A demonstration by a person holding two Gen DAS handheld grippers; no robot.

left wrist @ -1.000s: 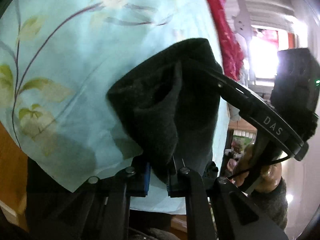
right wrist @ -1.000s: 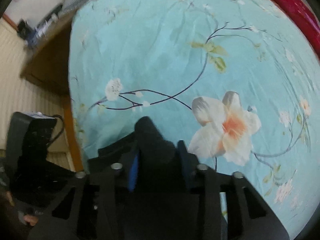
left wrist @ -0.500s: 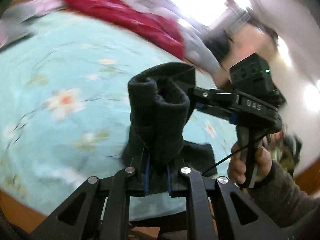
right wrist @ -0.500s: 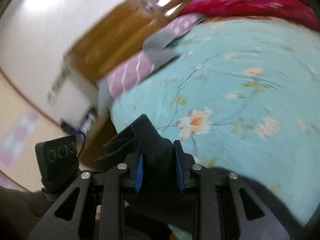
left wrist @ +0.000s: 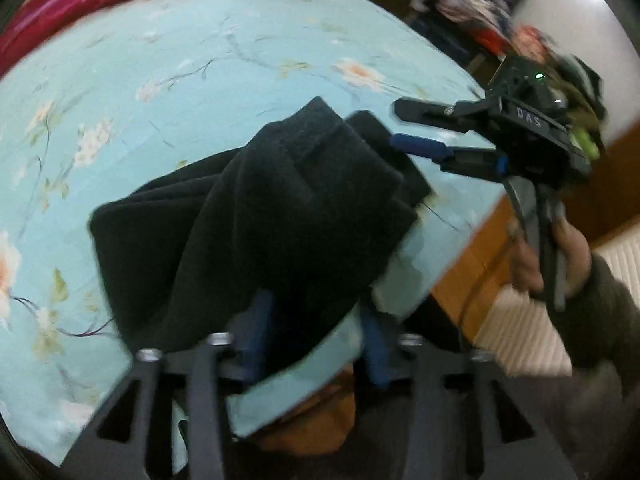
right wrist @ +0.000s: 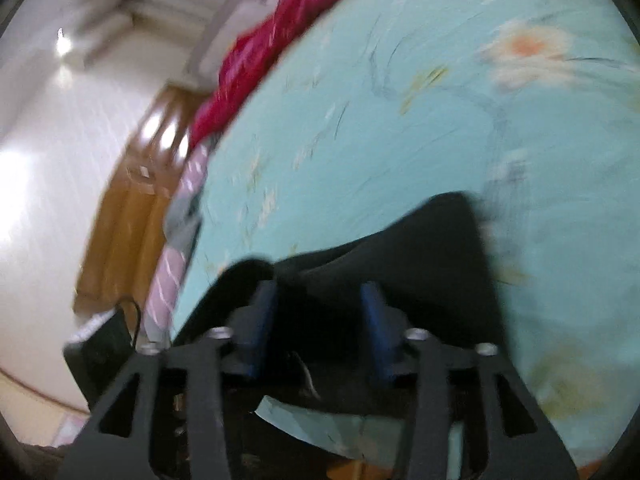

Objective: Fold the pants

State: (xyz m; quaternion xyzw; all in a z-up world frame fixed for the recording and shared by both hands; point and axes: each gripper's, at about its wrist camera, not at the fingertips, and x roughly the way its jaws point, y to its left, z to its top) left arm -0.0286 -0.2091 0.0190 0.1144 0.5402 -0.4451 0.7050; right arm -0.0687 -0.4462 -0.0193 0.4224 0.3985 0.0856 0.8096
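The black fleece pants (left wrist: 256, 220) lie bunched in folds on the light blue flowered bedsheet (left wrist: 168, 64), near the bed's edge. My left gripper (left wrist: 316, 340) is open, its blue pads wide apart with the pants lying loosely between and beyond them. My right gripper (left wrist: 416, 128) shows in the left wrist view, open, its fingertips at the right edge of the pants. In the right wrist view the right gripper (right wrist: 320, 320) is open, and the pants (right wrist: 420, 280) lie just ahead of it on the sheet (right wrist: 400, 120).
A red blanket (left wrist: 80, 4) lies along the far side of the bed; it also shows in the right wrist view (right wrist: 256, 56). A striped pink pillow (right wrist: 176, 248) sits at the bed's end. The wooden bed frame (left wrist: 464, 272) borders the sheet.
Both grippers were shut on the pants held up off the bed. They have opened, and the pants now lie on the sheet. Both views have swung round.
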